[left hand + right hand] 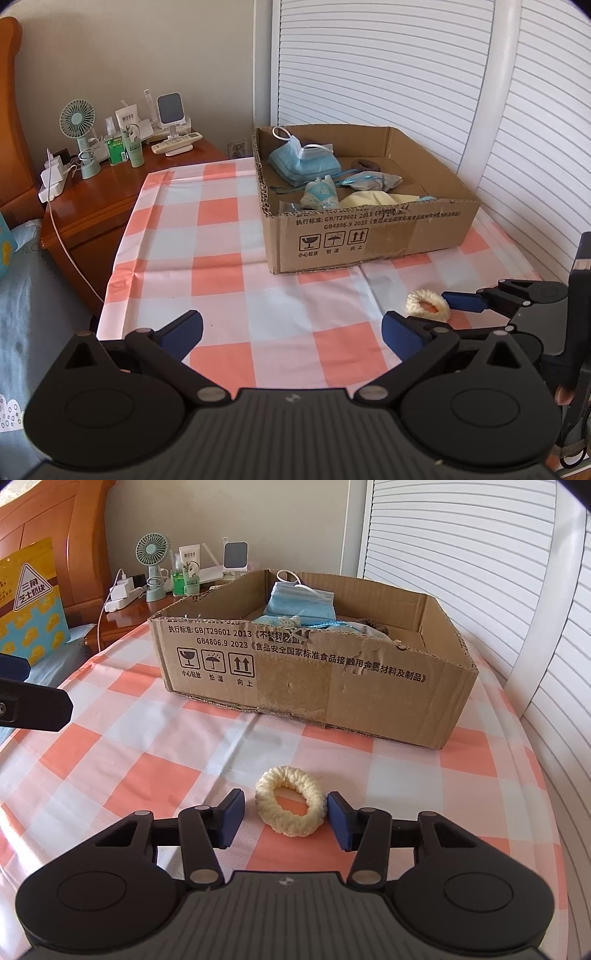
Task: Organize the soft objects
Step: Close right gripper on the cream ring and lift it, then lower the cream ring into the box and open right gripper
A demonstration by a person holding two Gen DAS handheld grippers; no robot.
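Cream, fuzzy and ring-shaped, the scrunchie lies flat on the checked tabletop, between the parted fingers of our right gripper, one pad touching its side, the other just clear. If we close from here, the soft loop may squash sideways and slip out, or the pads may pinch the tablecloth with it and drag the cloth. The cardboard box, already holding face masks and pouches, sits near ahead; its torn front wall could snag a low carry. Our left gripper hangs open and empty, well apart leftward, where the tabletop offers free room before the edge beside the bed.
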